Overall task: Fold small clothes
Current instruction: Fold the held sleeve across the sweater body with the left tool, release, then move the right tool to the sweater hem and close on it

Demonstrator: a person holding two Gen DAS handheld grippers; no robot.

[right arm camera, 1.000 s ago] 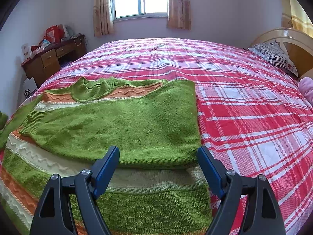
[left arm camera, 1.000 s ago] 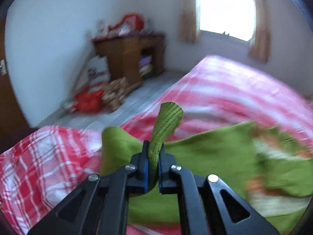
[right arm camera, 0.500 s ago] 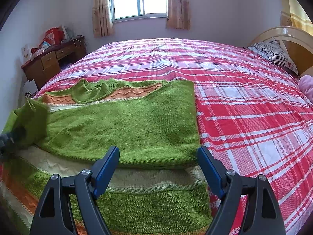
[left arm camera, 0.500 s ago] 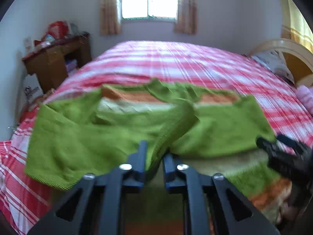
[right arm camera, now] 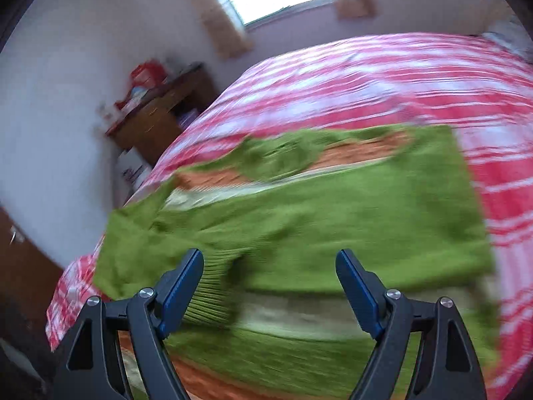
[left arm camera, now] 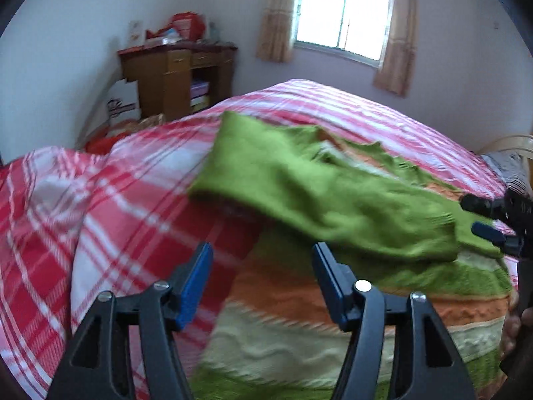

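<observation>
A green knitted sweater (left arm camera: pixel 333 200) with orange and cream stripes lies on the red plaid bed (left arm camera: pixel 133 193). Its left sleeve (left arm camera: pixel 273 173) is folded across the body. My left gripper (left arm camera: pixel 261 273) is open and empty, just above the sweater's lower left edge. My right gripper (right arm camera: pixel 269 283) is open and empty over the sweater (right arm camera: pixel 333 206), near the ribbed cuff (right arm camera: pixel 213 286) of the folded sleeve. The right gripper also shows at the right edge of the left wrist view (left arm camera: pixel 493 223).
A wooden desk (left arm camera: pixel 176 76) with clutter on top stands by the wall left of the bed, with bags (left arm camera: pixel 123 106) on the floor beside it. A curtained window (left arm camera: pixel 343 16) is at the back. The bed (right arm camera: pixel 399 83) stretches far to the right.
My left gripper carried the sleeve across the sweater, let it go and opened. My right gripper has swung left towards the sleeve cuff; both views are blurred by motion.
</observation>
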